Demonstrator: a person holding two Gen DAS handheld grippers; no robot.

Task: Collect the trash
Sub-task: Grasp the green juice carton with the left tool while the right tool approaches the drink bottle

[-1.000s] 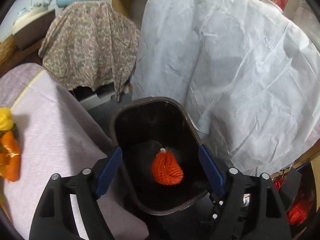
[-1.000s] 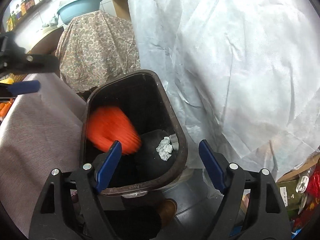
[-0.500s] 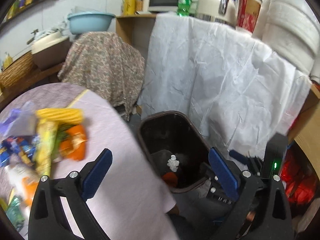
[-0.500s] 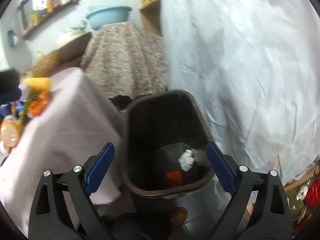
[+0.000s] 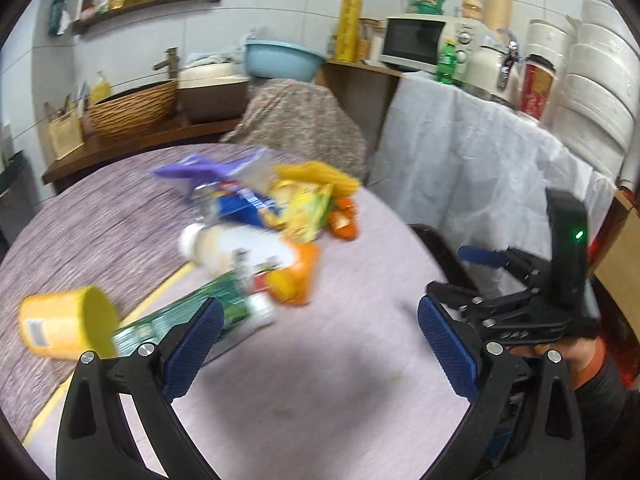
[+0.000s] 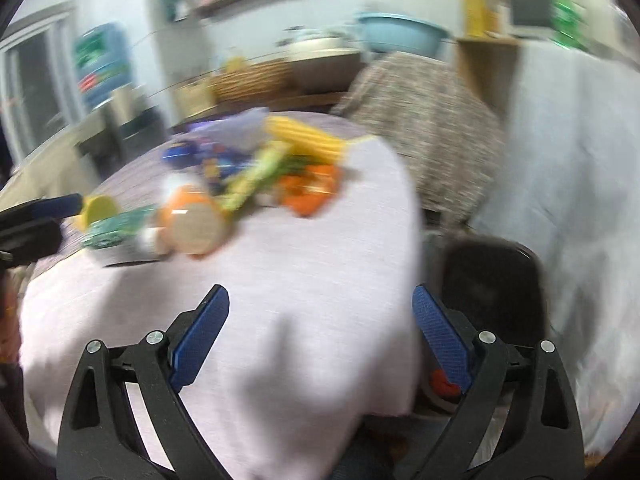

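We find both tongs, left (image 5: 316,334) and right (image 6: 320,330), released and empty. Risk: the cluttered pile (image 5: 260,232) scatters if nudged.

Motion blur covers the whole right wrist view; labels on the trash pile (image 6: 224,184) are unreadable. The dark bin (image 6: 492,280) is partly hidden behind the counter (image 6: 304,280) edge, its contents indistinct. In the left wrist view, wrapper print (image 5: 248,208) is smeared.

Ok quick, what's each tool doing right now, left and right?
Left tool: open, holding nothing, above the table.
Right tool: open, holding nothing.
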